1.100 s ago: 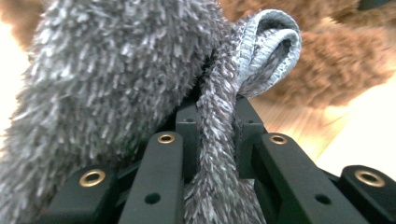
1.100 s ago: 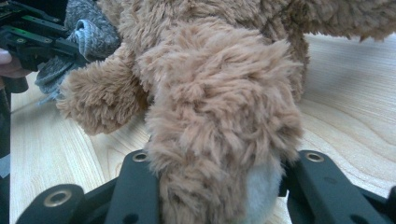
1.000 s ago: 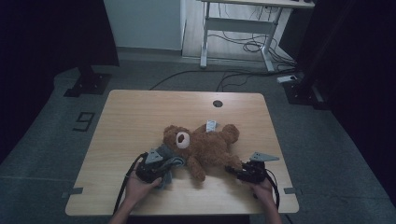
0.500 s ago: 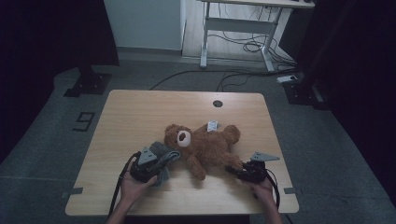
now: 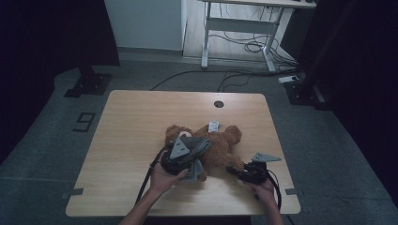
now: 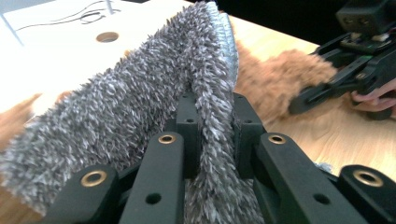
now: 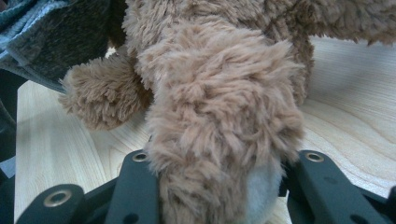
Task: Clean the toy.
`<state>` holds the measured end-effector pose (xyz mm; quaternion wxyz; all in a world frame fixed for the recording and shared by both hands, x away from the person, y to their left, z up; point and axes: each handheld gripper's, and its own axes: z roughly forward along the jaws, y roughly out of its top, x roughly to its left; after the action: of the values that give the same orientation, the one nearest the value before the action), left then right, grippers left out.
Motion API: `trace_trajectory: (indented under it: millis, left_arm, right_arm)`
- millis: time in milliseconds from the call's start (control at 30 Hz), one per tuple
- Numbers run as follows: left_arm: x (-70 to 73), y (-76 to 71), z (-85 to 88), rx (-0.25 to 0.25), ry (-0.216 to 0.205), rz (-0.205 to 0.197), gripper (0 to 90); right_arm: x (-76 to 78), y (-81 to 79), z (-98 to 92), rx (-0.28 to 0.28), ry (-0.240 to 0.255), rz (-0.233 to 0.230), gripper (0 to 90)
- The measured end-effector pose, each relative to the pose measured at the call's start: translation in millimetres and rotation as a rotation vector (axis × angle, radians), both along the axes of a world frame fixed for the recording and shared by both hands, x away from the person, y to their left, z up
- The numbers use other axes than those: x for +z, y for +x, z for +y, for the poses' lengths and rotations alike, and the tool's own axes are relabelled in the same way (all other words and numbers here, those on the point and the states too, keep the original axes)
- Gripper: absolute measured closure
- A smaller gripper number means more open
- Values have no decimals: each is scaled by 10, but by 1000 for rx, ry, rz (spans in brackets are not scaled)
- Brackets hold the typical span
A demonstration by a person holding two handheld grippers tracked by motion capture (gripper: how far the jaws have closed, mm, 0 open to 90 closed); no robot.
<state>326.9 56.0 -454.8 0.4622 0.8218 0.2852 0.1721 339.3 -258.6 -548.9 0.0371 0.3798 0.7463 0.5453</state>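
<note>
Over the teddy bear [image 5: 220,145], the left gripper [image 5: 180,161] has moved inward since earlier, pinching grey cloth [image 6: 140,107]. The right gripper [image 5: 241,173] clamps a leg. The bear lies lengthwise across the table [image 5: 141,117], head left.

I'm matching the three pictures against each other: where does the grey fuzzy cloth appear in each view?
High view: grey cloth left of centre, draped over the teddy bear.
Left gripper view: cloth centre, pinched by the left gripper.
Right gripper view: cloth top left corner.
Shared landmark: the teddy bear.
</note>
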Motion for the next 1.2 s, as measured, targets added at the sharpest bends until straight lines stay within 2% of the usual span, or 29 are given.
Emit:
trace_trajectory:
  millis: [33, 67, 100, 200, 333, 433, 567, 733, 867, 1000, 1100, 1167, 1200]
  left_arm:
    - [-1, 35, -159, -27, 18, 9, 767]
    - [-1, 35, -159, -27, 18, 9, 767]
    - [-18, 72, -276, -45, 27, 24, 767]
    - [-65, 121, -414, -59, 31, 53, 767]
    - [-115, 131, -507, -69, 25, 74, 767]
    - [-205, 98, -611, -102, 38, 88, 766]
    - [-301, 64, -646, -114, 40, 99, 764]
    - [-367, 54, -600, -114, 32, 117, 767]
    - [-393, 16, -492, -90, 8, 119, 770]
    - [-431, -23, -384, -81, 12, 125, 770]
    - [-482, -53, -212, -57, 21, 134, 770]
    - [-495, -60, -102, -34, 12, 142, 770]
    - [-495, -60, -102, -34, 12, 142, 770]
  right_arm:
    - [0, 1, -1, 1, 0, 0, 590]
    - [0, 0, 0, 0, 0, 1, 590]
    - [0, 0, 1, 0, 0, 0, 590]
    - [1, -4, 2, -1, 0, 0, 590]
    - [-5, 0, 0, -3, 5, 1, 590]
    - [-5, 0, -3, -1, 4, 3, 590]
    - [-6, 0, -3, -2, 8, 5, 590]
    - [-7, 0, -4, 4, 2, 7, 590]
    - [-8, 1, -5, 3, 7, 5, 590]
    - [-9, 2, -9, 6, 7, 5, 590]
    - [-6, -1, -10, 7, 6, 5, 590]
    - [-7, 0, -11, 8, 7, 5, 589]
    - [-7, 0, -11, 8, 7, 5, 589]
